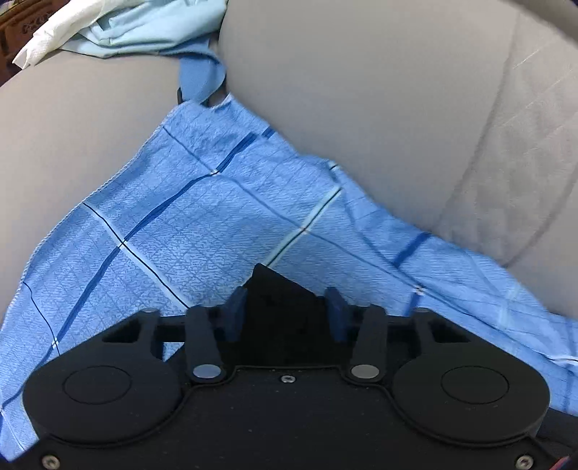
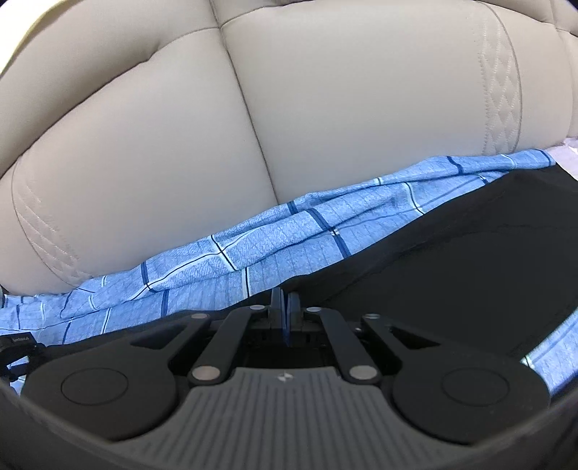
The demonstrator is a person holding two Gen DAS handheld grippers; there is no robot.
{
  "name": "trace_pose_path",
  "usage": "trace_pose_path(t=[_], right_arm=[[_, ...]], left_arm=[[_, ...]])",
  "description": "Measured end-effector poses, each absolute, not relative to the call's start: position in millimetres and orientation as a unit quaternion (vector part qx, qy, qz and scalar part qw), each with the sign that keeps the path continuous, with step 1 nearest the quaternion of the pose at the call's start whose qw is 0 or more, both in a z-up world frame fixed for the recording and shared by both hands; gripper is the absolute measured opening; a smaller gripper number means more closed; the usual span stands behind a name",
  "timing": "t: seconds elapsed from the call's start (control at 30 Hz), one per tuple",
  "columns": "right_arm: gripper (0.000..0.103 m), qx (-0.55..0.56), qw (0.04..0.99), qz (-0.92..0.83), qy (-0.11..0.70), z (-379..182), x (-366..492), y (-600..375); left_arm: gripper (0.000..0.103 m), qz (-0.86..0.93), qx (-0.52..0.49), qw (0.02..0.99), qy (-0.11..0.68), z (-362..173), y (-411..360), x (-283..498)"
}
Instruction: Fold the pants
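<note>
The black pants (image 2: 451, 253) lie on a blue checked sheet (image 2: 289, 235), spread toward the right of the right wrist view. My right gripper (image 2: 285, 307) is shut, its blue pads pressed together on the near edge of the pants, and the cloth runs taut from the tips up to the right. In the left wrist view a peak of the black pants (image 1: 278, 289) stands between the blue pads of my left gripper (image 1: 285, 311), which is shut on that bunched fold. The rest of the pants is hidden under the gripper body there.
The blue checked sheet (image 1: 202, 217) covers a beige sofa seat, with padded back cushions (image 2: 180, 126) just behind. A crumpled light blue cloth (image 1: 151, 25) and a white cloth (image 1: 61, 29) lie at the far left on the sofa.
</note>
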State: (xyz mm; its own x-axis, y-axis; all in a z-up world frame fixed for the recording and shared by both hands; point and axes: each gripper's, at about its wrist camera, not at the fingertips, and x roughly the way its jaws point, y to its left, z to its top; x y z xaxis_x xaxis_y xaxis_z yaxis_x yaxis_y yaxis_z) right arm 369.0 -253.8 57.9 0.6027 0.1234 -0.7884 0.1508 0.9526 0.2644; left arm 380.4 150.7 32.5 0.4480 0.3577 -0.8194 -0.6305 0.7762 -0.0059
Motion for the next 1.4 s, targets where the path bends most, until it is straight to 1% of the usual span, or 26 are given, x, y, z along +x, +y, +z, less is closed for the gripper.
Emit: trace_pose_path(t=[0.07,0.23,0.4,0.57,0.83,0.87,0.9,0.93,0.97,1.0,1.17,1.33,1.37,1.4], right_arm=[[0.002,0.155,0.883,-0.006,0.443,60,360,-258],[0.002,0.175,0.883,-0.004,0.435,64,326,-272],[0.002,0.217,0.885,-0.005,0.412,68,266,-295],[0.002,0.259,0.883,-0.01,0.391,59,190,-308],[0.002,0.281,0.883,-0.037,0.373,42,78,-307],[0.002,0.279,0.883,-0.038,0.377,38,67,-305],[0.002,0.273,0.883,-0.039,0.38,35,58,-303],[0.002,0.264,0.884,-0.042,0.384,33,51,-301],[0.002,0.255,0.885,-0.042,0.387,31,43,-298],[0.002,0.249,0.886,-0.043,0.39,29,37,-296],[0.002,0.192,0.894,-0.05,0.402,21,16,-280],[0.002,0.172,0.887,-0.043,0.426,7,10,-273],[0.003,0.166,0.886,-0.039,0.432,4,9,-270],[0.003,0.157,0.886,-0.038,0.435,1,8,-267]], left_arm=[[0.033,0.283,-0.156,0.847,0.423,44,148,369],[0.031,0.256,-0.147,0.877,0.378,84,141,327],[0.029,0.224,-0.154,0.899,0.344,122,137,266],[0.028,0.209,-0.166,0.909,0.319,135,133,191],[0.028,0.212,-0.194,0.908,0.305,120,149,69],[0.024,0.216,-0.194,0.907,0.305,115,150,57],[0.01,0.221,-0.189,0.906,0.307,110,150,49],[0.011,0.226,-0.183,0.904,0.314,105,151,41],[0.007,0.228,-0.184,0.901,0.321,98,153,36],[0.006,0.231,-0.182,0.897,0.329,92,154,31],[0.006,0.236,-0.175,0.886,0.359,66,154,18],[0.008,0.232,-0.176,0.881,0.373,55,154,13],[0.012,0.227,-0.177,0.883,0.37,55,154,11],[0.019,0.222,-0.178,0.887,0.365,57,155,9]])
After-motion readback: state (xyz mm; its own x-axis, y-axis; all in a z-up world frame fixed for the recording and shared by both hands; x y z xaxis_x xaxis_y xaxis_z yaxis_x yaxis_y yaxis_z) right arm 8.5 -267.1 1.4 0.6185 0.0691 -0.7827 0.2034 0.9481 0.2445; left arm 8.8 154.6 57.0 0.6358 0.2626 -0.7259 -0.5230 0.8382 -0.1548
